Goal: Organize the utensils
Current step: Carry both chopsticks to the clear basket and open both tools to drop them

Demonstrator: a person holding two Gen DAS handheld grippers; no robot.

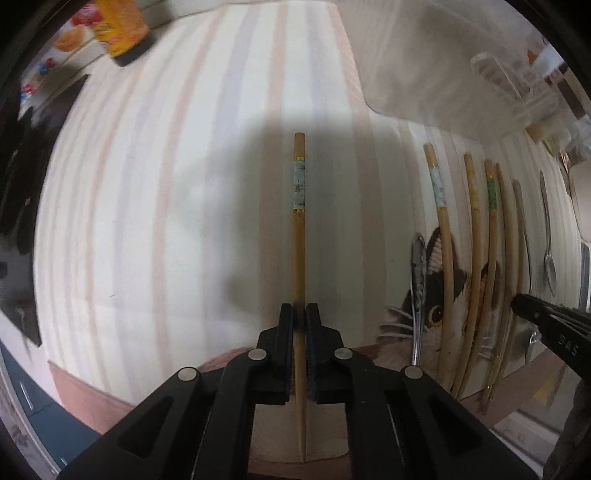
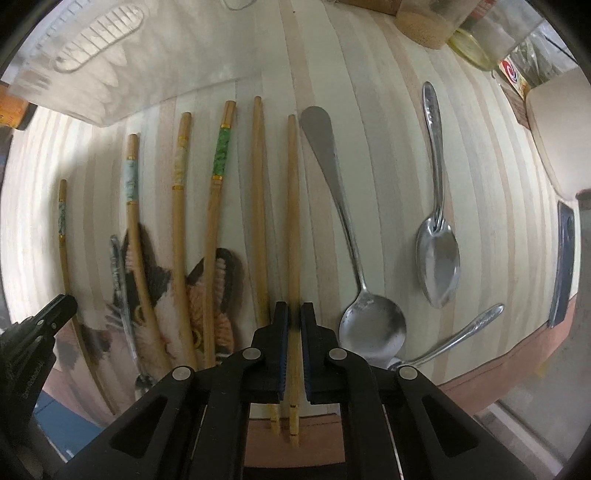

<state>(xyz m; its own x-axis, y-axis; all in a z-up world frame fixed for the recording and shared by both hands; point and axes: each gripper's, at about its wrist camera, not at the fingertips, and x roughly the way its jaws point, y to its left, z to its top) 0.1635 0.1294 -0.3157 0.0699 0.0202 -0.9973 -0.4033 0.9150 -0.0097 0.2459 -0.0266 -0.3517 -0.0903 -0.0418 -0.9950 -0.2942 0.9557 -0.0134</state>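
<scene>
Striped tablecloth [image 1: 184,221]: left claw [image 1: 300,314] pinches a banded chopstick [image 1: 298,221], right claw [image 2: 294,314] a plain chopstick [image 2: 293,221] (both lengthwise).

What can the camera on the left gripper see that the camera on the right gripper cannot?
Only the left view shows an orange packet. Only the right view shows a tan-filled glass jar and a silver teaspoon with its bowl facing up. Both show the green-banded wooden chopstick, the striped cloth with a cat picture, and each gripper shut on a chopstick.
</scene>
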